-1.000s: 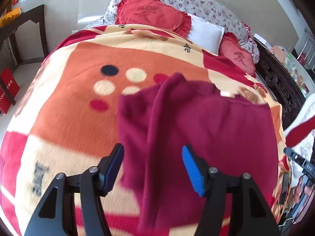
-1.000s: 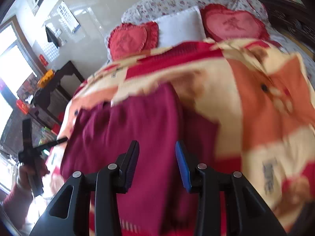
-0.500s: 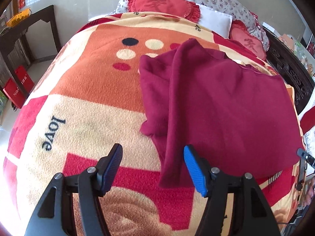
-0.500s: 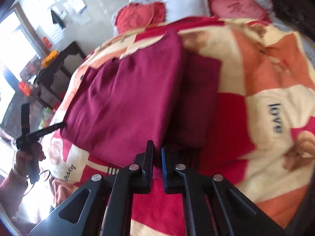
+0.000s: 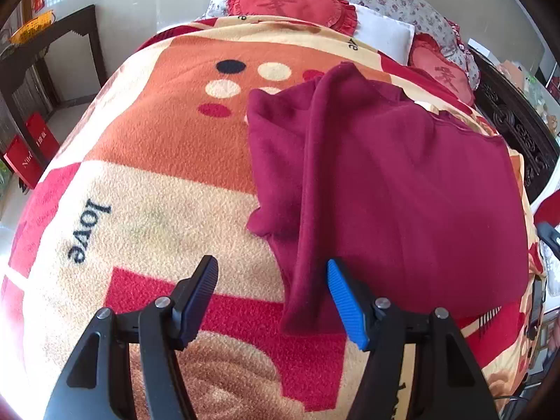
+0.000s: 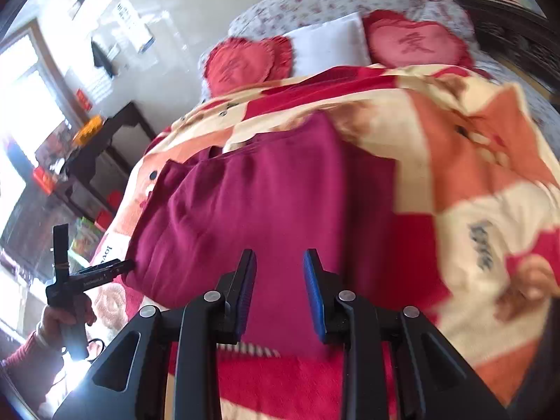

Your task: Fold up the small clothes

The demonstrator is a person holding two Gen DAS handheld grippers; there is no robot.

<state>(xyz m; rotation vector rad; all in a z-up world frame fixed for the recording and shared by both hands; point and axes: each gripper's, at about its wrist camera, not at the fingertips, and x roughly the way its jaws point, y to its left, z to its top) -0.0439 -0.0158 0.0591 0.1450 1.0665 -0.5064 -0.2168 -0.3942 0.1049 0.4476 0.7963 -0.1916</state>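
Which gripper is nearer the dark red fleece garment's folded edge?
Left. The left gripper hovers open at the dark red fleece garment's folded edge; the right gripper is open above its other side.

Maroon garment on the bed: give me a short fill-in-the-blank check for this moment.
1. The maroon garment lies on a patterned ____.
2. The left gripper has its jaws ____.
3. The right gripper holds ____.
4. The word printed on the blanket is ____.

Missing: blanket; open; nothing; love

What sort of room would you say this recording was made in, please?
Most likely a home bedroom: a bed under a patterned fleece blanket, red heart-shaped cushions and a white pillow at its head.
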